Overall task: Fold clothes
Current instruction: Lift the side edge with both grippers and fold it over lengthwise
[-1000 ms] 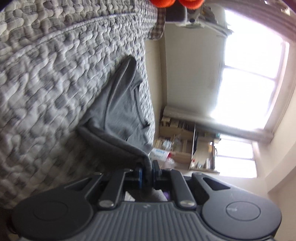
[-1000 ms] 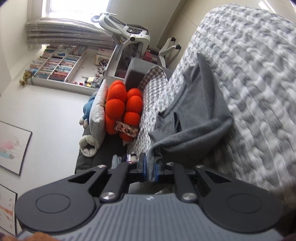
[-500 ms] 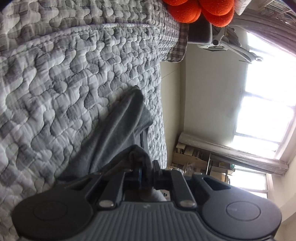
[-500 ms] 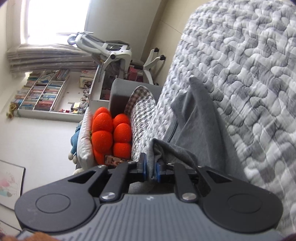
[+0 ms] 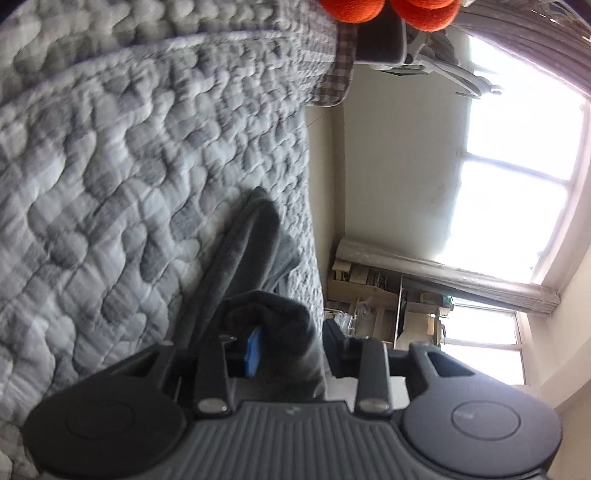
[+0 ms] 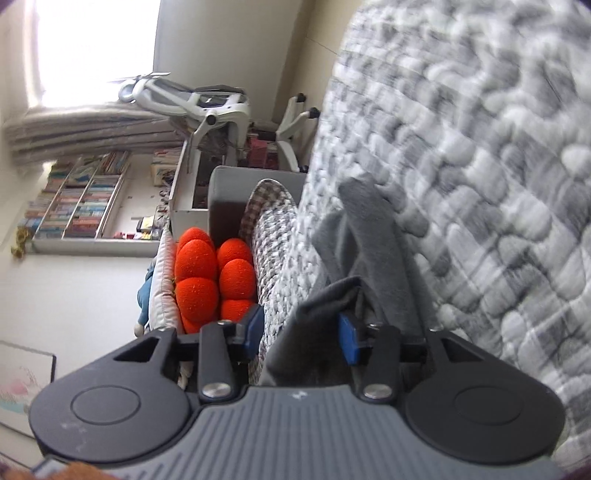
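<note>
Left wrist view first: we saw our left tongs [image 5: 288, 350] with the jaws spread, one blue pad [image 5: 253, 350] bare on the left and a bunched lump of the grey garment [image 5: 255, 236] sitting loose in the gap, gripped by nothing. Beyond it the garment lay doubled on the quilted bed cover [image 5: 110, 166], running along and close to the bed's edge, where the cover drops toward the room. An orange cushion [image 5: 388, 11] sat at the far end of the bed.

Right wrist view showed our right tongs [image 6: 301, 338] spread as well, both blue pads apart, with a fold of the same garment [image 6: 369, 236] draped between them, perhaps touching the right pad but not pinched. The cloth narrowed to a point farther along the bed.

We judged that both ends had been laid over and were being let go. To do this well, we thought the tongs should back straight out along their own line, low and slow, so no pad snagged the knit and dragged the fold open. The lump at the left looked thick, so it wanted pressing flat and the edges squared before another fold.
</note>
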{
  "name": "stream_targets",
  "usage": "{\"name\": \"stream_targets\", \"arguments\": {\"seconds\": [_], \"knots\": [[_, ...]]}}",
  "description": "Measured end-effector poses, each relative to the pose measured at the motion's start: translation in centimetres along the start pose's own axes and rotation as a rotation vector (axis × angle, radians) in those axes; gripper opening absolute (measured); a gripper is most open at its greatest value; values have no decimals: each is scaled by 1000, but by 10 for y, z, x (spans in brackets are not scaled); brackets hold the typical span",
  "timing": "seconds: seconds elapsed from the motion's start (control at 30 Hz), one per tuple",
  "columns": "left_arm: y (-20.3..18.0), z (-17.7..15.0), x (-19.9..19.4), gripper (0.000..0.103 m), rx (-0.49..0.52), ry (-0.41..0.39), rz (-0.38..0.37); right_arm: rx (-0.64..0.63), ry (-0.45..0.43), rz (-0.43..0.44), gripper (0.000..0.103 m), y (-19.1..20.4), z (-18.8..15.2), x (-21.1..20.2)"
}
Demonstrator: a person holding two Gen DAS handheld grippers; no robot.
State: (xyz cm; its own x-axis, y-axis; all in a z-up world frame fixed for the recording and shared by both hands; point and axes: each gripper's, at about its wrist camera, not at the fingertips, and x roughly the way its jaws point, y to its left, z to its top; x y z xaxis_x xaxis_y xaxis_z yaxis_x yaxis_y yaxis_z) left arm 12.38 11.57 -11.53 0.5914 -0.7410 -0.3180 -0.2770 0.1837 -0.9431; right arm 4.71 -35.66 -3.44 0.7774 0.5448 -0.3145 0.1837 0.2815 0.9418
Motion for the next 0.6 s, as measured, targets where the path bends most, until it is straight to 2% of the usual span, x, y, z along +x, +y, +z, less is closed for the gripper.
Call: {"name": "stream_targets", "arguments": {"seconds": [0.13, 0.37, 0.5, 0.57, 0.6], "knots": [[-17, 3, -7, 42, 138, -64, 20, -76, -23, 6, 48, 10, 0, -7], [-46, -6, 13, 43, 444, -126, 158, -332, -110, -119, 48, 23, -12, 3], [-50, -8, 28, 42, 502, -136, 205, -452, -133, -222, 47, 26, -21, 29], [-50, -9, 34, 40, 523, -147, 225, -494, -131, -252, 39, 25, -27, 42], [-51, -9, 37, 35, 538, -156, 236, -520, -136, -266, 35, 25, -30, 47]]}}
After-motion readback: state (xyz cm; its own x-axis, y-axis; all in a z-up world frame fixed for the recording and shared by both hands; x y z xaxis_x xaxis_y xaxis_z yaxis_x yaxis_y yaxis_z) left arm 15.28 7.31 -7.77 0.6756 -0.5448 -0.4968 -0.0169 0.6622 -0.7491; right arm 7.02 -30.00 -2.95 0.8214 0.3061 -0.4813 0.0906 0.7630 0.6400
